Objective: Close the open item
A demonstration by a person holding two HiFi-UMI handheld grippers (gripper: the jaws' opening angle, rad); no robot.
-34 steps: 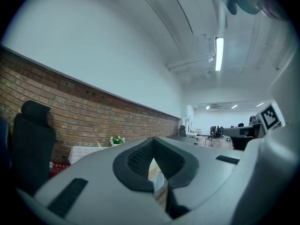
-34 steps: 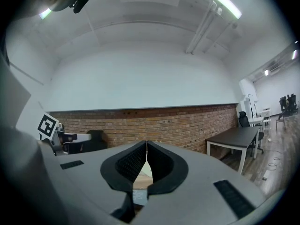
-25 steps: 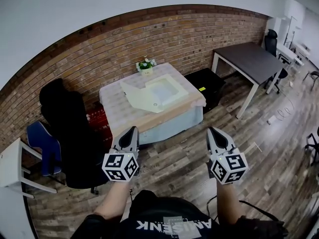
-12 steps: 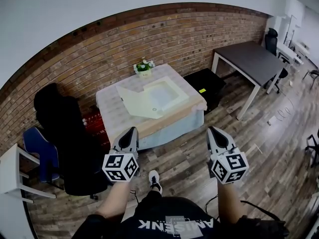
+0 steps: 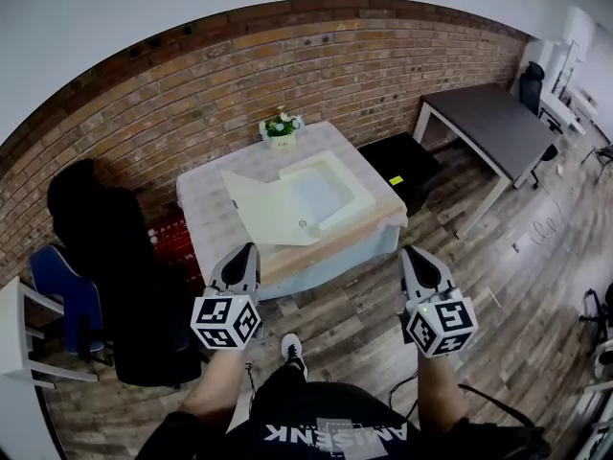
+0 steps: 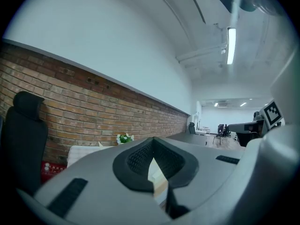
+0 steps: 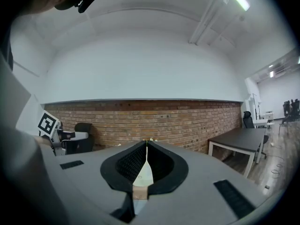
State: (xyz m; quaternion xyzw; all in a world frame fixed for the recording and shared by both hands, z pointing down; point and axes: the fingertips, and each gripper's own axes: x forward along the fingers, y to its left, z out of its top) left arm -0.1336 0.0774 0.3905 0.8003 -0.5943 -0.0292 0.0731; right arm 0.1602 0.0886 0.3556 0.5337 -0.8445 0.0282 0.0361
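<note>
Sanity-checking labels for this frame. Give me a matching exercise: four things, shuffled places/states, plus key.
Things:
1. cream box
2. flower pot
3. left hand-held gripper
4. black office chair

Places/states:
A. at the far edge of the covered table
B. shut, nothing between its jaws
C. lid swung open
D. on the floor, left of the covered table

Pairs: 1-C, 2-A, 3-B, 4-D

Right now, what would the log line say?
left gripper: jaws shut, empty | right gripper: jaws shut, empty | white box: lid open, on table ahead | both grippers short of table, over floor
</note>
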